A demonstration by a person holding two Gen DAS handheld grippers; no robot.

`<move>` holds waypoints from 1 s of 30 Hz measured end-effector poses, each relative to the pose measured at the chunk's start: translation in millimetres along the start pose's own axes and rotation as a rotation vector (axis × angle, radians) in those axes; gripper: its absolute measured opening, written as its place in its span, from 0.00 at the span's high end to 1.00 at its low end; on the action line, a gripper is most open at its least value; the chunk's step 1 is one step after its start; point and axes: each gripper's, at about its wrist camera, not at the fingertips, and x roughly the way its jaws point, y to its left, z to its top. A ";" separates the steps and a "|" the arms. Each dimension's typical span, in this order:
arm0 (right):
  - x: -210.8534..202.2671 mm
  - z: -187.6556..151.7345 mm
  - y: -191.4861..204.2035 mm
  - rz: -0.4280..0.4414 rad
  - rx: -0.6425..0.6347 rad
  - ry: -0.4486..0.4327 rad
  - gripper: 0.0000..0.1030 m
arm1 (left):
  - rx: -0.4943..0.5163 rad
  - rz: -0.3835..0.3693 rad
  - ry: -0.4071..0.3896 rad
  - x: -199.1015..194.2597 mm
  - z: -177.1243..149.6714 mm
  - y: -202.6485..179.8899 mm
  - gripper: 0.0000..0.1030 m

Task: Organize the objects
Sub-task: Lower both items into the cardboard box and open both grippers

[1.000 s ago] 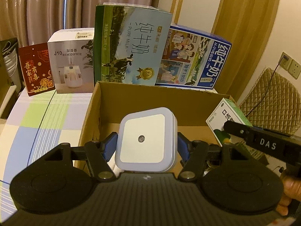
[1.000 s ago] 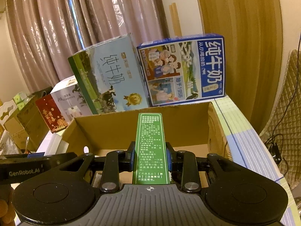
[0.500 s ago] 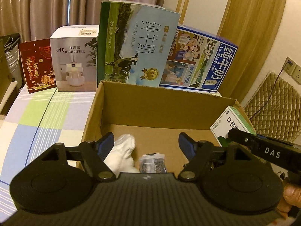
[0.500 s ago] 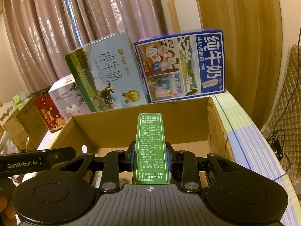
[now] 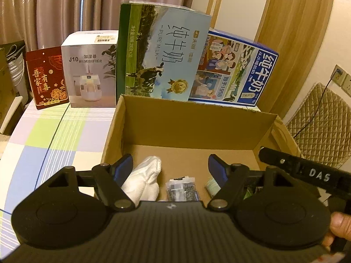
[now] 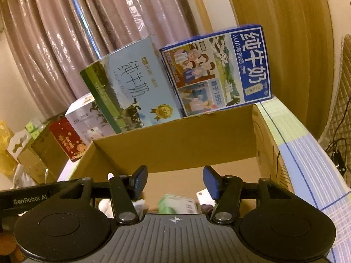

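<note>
An open cardboard box (image 5: 188,120) (image 6: 175,144) stands on the checked tablecloth. My left gripper (image 5: 170,164) hangs open over its near end, nothing between the blue pads. Below it on the box floor lie a white cloth bundle (image 5: 145,179) and a small dark packet (image 5: 182,189). My right gripper (image 6: 175,177) is also open above the box. Under it lies the green and white medicine box (image 6: 177,205), with a white and red card (image 6: 204,197) beside it. The right gripper's black body (image 5: 302,171) shows at the right of the left wrist view.
Behind the box stand a tall green milk carton (image 5: 162,54), a blue milk carton (image 5: 234,72), a white humidifier box (image 5: 90,68) and a red gift box (image 5: 47,76). A quilted chair (image 5: 322,120) sits at the right. Curtains hang behind.
The left gripper opened and the white square night light dropped out of sight. The right gripper then opened and let the green medicine box fall into the cardboard box.
</note>
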 end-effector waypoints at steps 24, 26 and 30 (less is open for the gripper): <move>-45.6 -10.9 -6.1 -0.033 -0.032 -0.055 0.45 | 0.059 -0.011 -0.019 -35.0 -12.3 -16.1 0.25; -56.2 -15.5 -6.5 -0.036 -0.034 -0.066 0.44 | 0.065 -0.017 -0.023 -43.2 -15.9 -19.1 0.25; -76.2 -30.9 -8.3 -0.032 -0.037 -0.056 0.41 | 0.076 -0.021 -0.034 -60.3 -24.8 -24.2 0.22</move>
